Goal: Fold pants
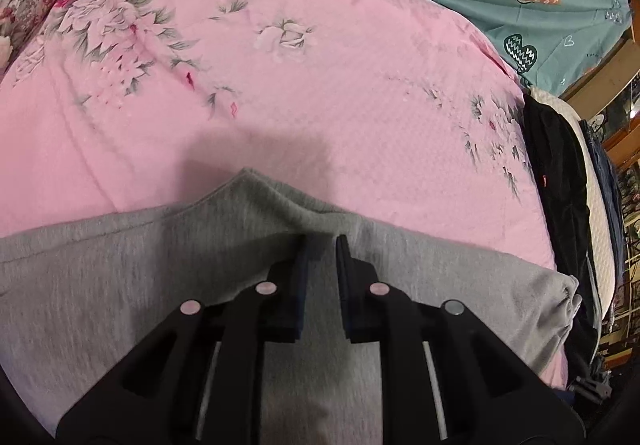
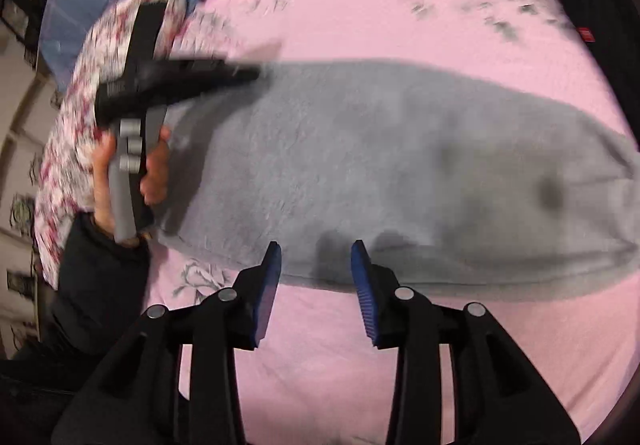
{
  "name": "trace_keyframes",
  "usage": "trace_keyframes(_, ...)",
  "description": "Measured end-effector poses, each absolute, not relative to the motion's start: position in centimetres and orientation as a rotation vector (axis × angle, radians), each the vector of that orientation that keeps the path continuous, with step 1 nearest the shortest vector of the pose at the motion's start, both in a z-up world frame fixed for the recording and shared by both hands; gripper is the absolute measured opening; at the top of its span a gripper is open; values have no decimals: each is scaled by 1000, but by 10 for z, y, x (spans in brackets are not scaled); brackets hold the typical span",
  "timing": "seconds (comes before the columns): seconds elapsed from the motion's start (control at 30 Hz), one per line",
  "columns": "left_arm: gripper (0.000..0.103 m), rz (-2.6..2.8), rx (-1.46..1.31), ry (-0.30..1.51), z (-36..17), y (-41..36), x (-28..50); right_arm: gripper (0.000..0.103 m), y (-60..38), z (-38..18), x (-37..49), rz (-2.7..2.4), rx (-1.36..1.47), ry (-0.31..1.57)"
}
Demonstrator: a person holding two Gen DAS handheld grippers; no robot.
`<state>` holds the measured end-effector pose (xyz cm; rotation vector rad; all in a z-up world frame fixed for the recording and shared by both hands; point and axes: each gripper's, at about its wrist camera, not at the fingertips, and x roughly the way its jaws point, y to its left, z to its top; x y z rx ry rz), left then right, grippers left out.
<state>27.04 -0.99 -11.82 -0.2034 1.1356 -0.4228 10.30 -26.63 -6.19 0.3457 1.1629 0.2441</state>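
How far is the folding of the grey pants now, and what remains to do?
Done: the grey pants lie on the pink bedspread as one long band, apparently folded leg over leg. In hand: the left gripper stands nearly closed at a raised fold of the cloth at one end; the right gripper is open at the near edge, holding nothing. Left: probably folding the band crosswise into a compact stack.

Left tongs [image 1: 321, 239] nearly closed, angled down — right tongs [image 2: 316, 245] parted, also angled down.
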Motion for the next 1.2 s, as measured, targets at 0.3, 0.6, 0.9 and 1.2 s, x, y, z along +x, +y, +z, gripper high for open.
trace_keyframes(0.3,53,-496,-248,1073,-89,22,162,88,-458,-46,25,-260,720,1000)
trace_keyframes(0.6,53,-395,-348,1151,-126,74,146,88,-477,-103,43,-128,958,1047)
trace_keyframes(0.9,54,-376,-296,1137,-129,66,146,88,-493,-119,60,-83,995,985)
trace_keyframes(1.2,53,-334,-250,1136,-125,57,144,33,-487,-120,77,-102,815,968)
